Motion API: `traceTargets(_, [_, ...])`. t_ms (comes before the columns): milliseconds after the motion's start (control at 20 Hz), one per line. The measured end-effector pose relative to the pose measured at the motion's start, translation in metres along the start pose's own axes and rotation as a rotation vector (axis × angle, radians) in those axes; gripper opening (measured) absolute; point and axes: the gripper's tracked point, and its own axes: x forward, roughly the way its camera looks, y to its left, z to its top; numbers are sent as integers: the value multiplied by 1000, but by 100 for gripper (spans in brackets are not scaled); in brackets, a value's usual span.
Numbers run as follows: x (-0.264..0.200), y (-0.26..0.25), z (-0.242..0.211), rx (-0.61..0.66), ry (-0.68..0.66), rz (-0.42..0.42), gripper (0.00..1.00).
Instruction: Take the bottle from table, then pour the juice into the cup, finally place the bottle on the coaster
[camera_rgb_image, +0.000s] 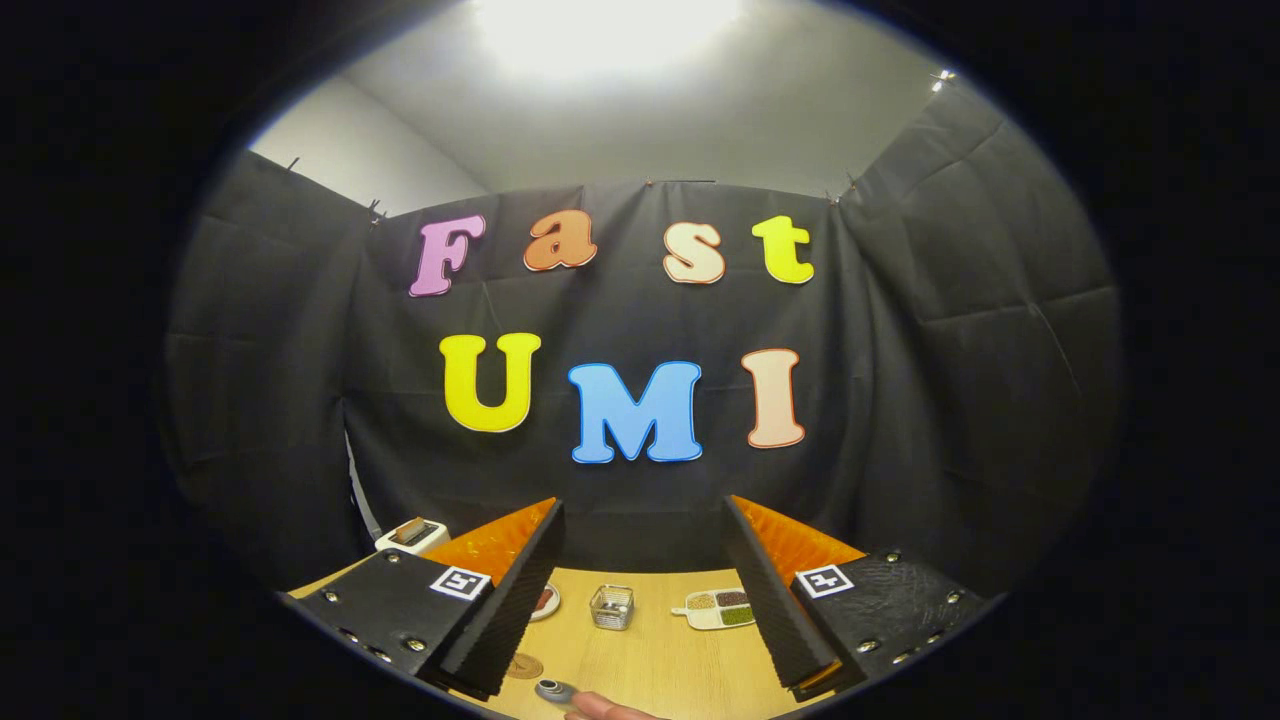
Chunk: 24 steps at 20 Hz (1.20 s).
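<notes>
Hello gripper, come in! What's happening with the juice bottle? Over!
Gripper open, fingers wide apart, nothing held. Grey bottle cap low between the fingers, a fingertip beside it. Glass cup ahead on the wooden table, round coaster near the cap.

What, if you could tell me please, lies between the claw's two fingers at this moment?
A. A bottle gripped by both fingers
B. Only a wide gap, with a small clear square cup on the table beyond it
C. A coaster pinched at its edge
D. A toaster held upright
B: the claw stands open with nothing between its fingers, and the clear square cup sits on the wooden table beyond them, beside a divided dish.
</notes>
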Motion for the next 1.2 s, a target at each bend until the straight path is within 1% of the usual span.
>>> traceTargets(200, [-5,11,-19,3,-22,33,96])
traceTargets(350, [-8,13,-52,-10,-57,43,96])
traceTargets(650, [-21,45,-171,-5,-66,108,96])
traceTargets(800, [-14,60,-232,-17,-11,136,96])
traceTargets(1050, [-8,83,-295,28,18,159,96])
traceTargets(1200, [-4,92,-327,-15,23,143,96])
